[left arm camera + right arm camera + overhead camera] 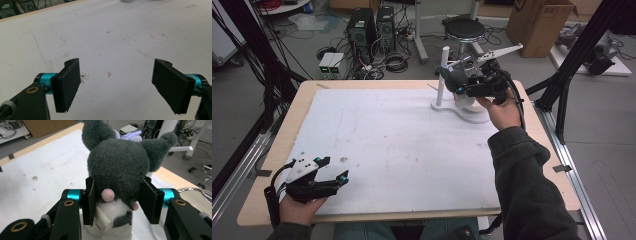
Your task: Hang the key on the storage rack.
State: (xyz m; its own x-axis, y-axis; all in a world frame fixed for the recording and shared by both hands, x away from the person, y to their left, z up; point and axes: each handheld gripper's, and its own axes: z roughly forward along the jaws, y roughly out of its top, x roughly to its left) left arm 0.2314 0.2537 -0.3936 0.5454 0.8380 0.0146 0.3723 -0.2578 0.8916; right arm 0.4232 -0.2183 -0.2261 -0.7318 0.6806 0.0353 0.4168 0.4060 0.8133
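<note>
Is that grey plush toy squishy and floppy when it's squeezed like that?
Probably soft: the right gripper dents the plush toy where the pads press its furry body. It likely weighs little, held off the table. Its ears stand up, so it seems stuffed firmly, not limp.

The right claw (460, 85) is clamped shut at arm's length, while the left claw (334, 170) rests wide open.

Open mat (392, 140); stand (441, 95) far-right.

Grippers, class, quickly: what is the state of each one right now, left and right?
Left gripper: open, nothing between its jaws, low over the white table mat.
Right gripper: shut on the grey plush toy, beside the white stand.
</note>
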